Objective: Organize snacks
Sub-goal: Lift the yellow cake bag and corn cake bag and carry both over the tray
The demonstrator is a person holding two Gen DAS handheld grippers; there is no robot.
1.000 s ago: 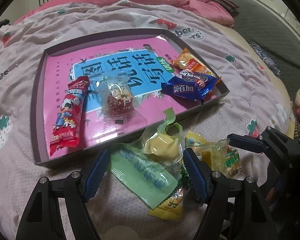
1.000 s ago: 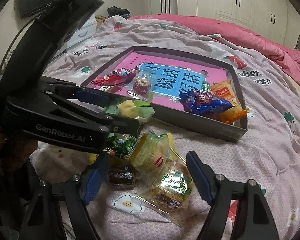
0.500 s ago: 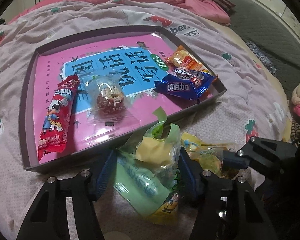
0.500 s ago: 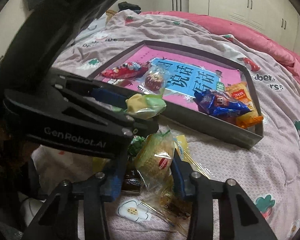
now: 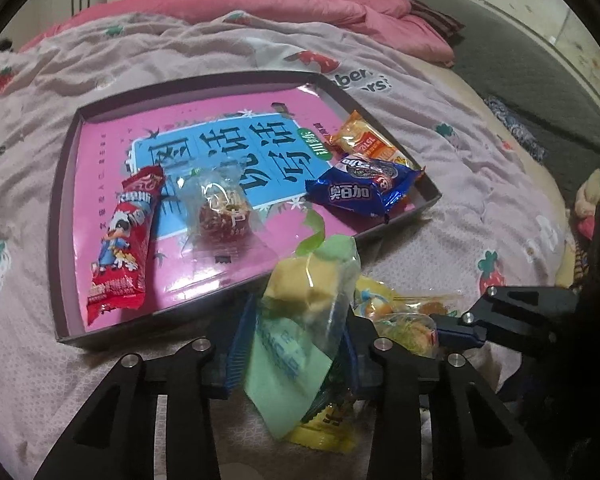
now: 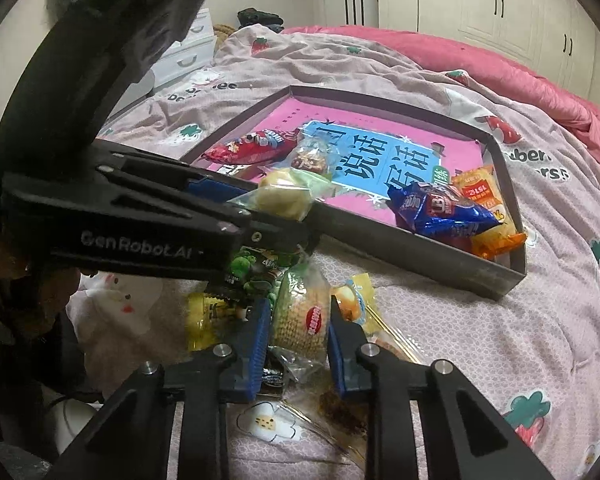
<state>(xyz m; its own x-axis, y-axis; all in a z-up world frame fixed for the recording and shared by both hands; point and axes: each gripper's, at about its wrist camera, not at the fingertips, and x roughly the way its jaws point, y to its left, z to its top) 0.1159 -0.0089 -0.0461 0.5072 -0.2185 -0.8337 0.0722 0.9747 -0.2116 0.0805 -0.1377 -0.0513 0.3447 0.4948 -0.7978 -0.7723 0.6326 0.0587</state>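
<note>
My left gripper (image 5: 292,344), jaws just closing, now pinches the green-wrapped yellow cake (image 5: 312,292); my right gripper (image 6: 296,336) has clamped the waffle pack (image 6: 300,320). Both packs are still low at the loose pile (image 6: 236,280) on the quilt (image 5: 460,216). Four snacks already lie in the tray (image 5: 60,216) (red bar, date sweet, blue Oreo, orange pack). Several remain, and the tray's near wall needs clearing.

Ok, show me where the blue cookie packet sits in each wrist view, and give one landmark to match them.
Left wrist: blue cookie packet right of centre, in the tray's near right corner, on top of the orange packet.
Right wrist: blue cookie packet right of centre, in the same corner.
Shared landmark: the tray with its pink and blue printed floor.
</note>
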